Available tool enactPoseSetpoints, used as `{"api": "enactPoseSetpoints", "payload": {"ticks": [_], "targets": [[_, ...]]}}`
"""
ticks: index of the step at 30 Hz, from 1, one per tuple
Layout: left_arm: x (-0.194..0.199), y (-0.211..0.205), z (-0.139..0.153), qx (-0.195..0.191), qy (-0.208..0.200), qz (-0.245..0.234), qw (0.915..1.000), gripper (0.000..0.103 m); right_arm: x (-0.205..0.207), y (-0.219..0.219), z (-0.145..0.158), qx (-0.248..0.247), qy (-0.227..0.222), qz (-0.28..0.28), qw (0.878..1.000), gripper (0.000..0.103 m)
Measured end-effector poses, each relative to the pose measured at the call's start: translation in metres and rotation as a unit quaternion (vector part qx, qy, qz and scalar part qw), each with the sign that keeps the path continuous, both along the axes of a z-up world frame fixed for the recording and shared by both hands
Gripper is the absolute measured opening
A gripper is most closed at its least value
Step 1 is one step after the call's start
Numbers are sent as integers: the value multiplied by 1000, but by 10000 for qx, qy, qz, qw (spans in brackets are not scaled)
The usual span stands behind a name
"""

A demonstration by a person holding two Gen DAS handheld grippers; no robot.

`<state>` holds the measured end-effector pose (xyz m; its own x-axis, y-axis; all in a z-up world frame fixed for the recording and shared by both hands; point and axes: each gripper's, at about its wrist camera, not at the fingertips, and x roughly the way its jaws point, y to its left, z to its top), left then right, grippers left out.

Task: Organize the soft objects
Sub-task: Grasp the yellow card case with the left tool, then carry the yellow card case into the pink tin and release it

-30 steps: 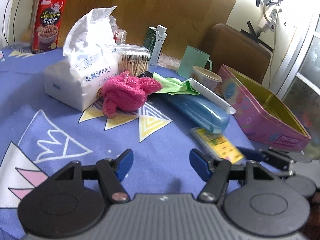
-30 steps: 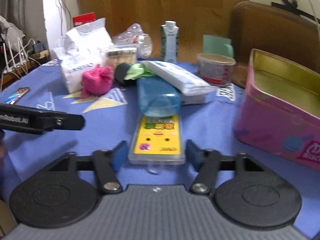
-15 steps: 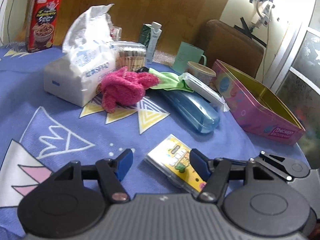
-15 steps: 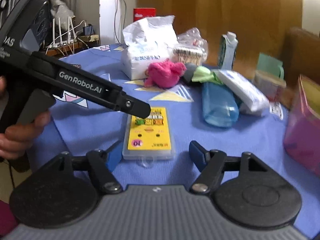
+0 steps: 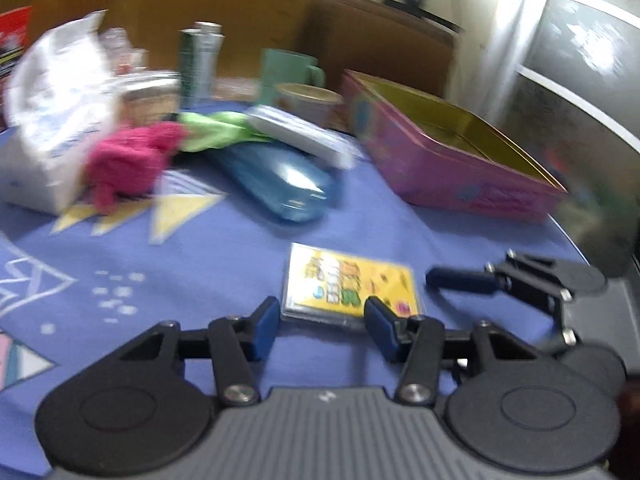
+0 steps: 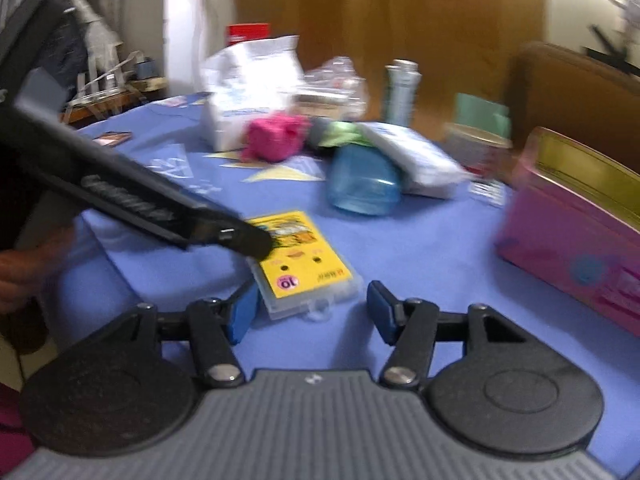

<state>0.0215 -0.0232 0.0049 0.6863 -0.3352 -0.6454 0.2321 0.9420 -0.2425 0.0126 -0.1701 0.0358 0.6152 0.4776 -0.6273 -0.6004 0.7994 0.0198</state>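
Both frames are pretty blurry, so the only writing I can read is a "10" in a pink circle on the flat clear-plastic case with the yellow card (image 6: 303, 264), lying on the blue patterned tablecloth (image 5: 224, 256). Both the left gripper (image 5: 322, 322) and right gripper (image 6: 308, 312) hang over it with fingers spread, gripping nothing. The fuzzy pink cloth (image 5: 128, 160) sits further back against the white tissue pack (image 5: 52, 120), with a crumpled green cloth (image 5: 216, 130) beside it.

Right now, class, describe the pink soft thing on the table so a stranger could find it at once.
Start at the white tissue pack at the far side of the blue tablecloth. Leaning against its front is the pink towel, with a green cloth just beside it. It is the only fuzzy, hot-pink lump; its neighbours are smooth or hard.
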Motion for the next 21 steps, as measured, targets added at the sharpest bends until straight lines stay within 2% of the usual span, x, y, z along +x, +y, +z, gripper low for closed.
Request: {"api": "enactPoseSetpoints", "payload": {"ticks": [3,5,8,11,13,16,19,21], "targets": [[-1,-25,1,98,-7,-407,9991,48,1,-29,-1,91,61,-341,9994,66],[-1,-34,2,119,29,-531,9985,53,-1,-42,-1,145,83,-450,9988,66],[1,-36,9,66,-8,-487,9988,63,-6,-49,-2,103,30,-435,9990,67],[6,-32,13,1,-5,-341,9994,65,-7,-49,-2,29,-54,-392,9992,68],[13,-35,11,-21,100,-346,9993,61,-7,-50,-3,43,-65,-376,9993,68],[22,-41,1,6,266,-404,9988,45,-5,-50,-4,110,-78,-390,9991,69],[19,-50,2,96,167,-456,9988,43,-7,-49,-5,191,-66,-421,9989,67],[21,-52,6,23,108,-502,9987,43,-9,-49,-4,124,-139,-510,9985,65]]}}
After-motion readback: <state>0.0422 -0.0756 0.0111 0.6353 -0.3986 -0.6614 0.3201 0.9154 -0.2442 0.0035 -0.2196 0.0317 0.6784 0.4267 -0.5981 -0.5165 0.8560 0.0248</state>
